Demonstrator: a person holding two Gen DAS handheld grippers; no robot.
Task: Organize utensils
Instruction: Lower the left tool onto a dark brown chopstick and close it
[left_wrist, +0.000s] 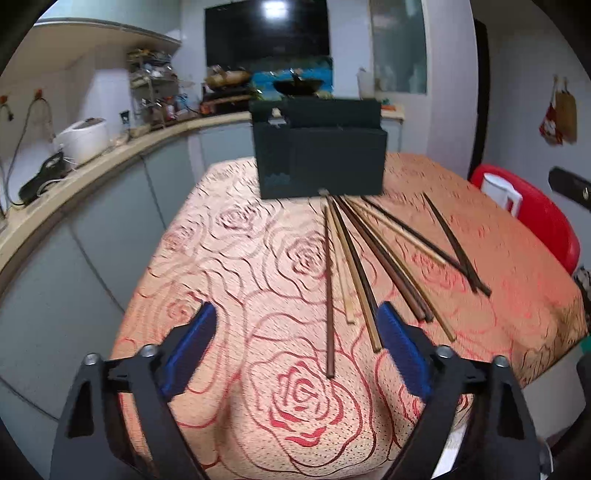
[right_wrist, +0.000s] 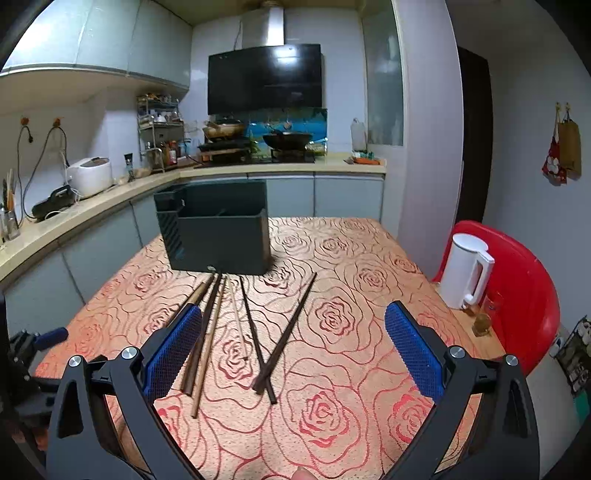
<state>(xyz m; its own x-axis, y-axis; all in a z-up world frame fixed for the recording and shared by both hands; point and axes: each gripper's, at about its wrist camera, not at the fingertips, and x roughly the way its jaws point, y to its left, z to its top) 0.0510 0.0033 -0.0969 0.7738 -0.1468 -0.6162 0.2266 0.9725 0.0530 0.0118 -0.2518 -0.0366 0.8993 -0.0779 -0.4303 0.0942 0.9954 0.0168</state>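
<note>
Mostly dark chopsticks (right_wrist: 236, 332), fanned out

Peach tablecloth (right_wrist: 369, 258) w/ red rose outlines; dark green-black holder (right_wrist: 218, 236); brown chopsticks (right_wrist: 258, 332); blue pads (right_wrist: 413, 354); red chair (right_wrist: 524, 295).

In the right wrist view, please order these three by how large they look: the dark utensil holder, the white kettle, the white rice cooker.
1. dark utensil holder, clearly the largest.
2. white kettle.
3. white rice cooker, the smallest in the picture; but it stands farthest away on the counter, so its true size is unsure.
</note>
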